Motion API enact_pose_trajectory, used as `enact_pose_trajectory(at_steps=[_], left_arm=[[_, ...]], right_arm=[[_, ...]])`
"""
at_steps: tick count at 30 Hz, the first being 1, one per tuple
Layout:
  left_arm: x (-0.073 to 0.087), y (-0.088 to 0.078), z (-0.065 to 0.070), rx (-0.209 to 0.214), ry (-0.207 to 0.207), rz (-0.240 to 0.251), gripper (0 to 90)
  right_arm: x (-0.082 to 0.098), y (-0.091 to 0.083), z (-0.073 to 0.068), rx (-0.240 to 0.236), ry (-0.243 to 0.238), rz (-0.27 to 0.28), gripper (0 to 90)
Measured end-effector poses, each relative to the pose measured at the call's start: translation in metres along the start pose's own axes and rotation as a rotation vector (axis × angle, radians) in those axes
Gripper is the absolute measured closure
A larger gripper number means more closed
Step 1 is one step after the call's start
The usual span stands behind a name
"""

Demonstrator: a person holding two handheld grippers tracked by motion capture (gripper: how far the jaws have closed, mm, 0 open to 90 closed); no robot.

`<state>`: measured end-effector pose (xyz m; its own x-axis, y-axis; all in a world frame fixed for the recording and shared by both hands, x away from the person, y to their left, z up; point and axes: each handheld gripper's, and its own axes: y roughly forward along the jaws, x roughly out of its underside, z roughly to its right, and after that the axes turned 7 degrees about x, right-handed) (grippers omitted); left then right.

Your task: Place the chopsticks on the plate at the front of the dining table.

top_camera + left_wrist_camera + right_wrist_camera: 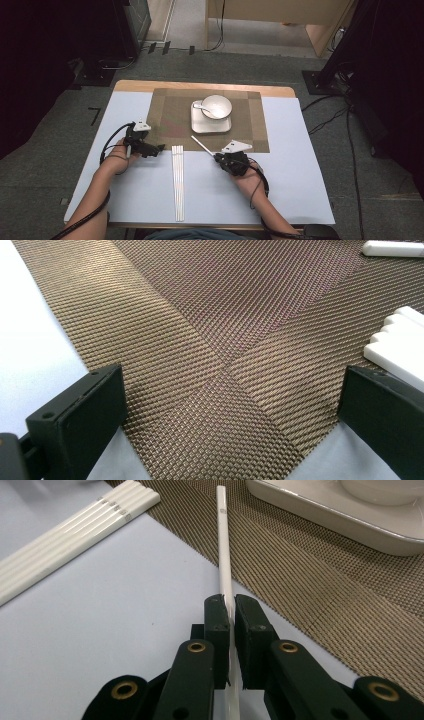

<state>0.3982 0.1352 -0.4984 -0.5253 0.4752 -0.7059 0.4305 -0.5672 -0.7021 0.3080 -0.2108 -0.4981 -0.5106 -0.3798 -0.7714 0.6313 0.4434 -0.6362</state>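
My right gripper [217, 157] [229, 611] is shut on a single white chopstick [200, 145] [223, 540]. The stick runs forward from the jaws, low over the near edge of the brown woven placemat [170, 112] [310, 590]. Several more white chopsticks [178, 182] [75, 527] lie side by side on the pale table cover between my hands. My left gripper [158, 148] [230, 385] is open and empty, its jaws wide apart over the placemat's near left corner [215, 330]. The far ends of the lying chopsticks [400, 337] sit just beyond its right jaw.
On the placemat stands a square white plate [200, 126] [320, 505] carrying a white bowl [217, 105] with a spoon [199, 105] in it. The pale table cover [295, 185] has free room to the right and near the front edge.
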Motion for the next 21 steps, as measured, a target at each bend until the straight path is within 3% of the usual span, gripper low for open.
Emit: enact_pose_trajectory(at_steps=[21], left_arm=[[-0.0001,0.0000,0.0001,-0.001,0.000,-0.001,0.0]], right_arm=[[-0.0095,0.0020,0.0065,-0.042,0.072,-0.004,85.7]])
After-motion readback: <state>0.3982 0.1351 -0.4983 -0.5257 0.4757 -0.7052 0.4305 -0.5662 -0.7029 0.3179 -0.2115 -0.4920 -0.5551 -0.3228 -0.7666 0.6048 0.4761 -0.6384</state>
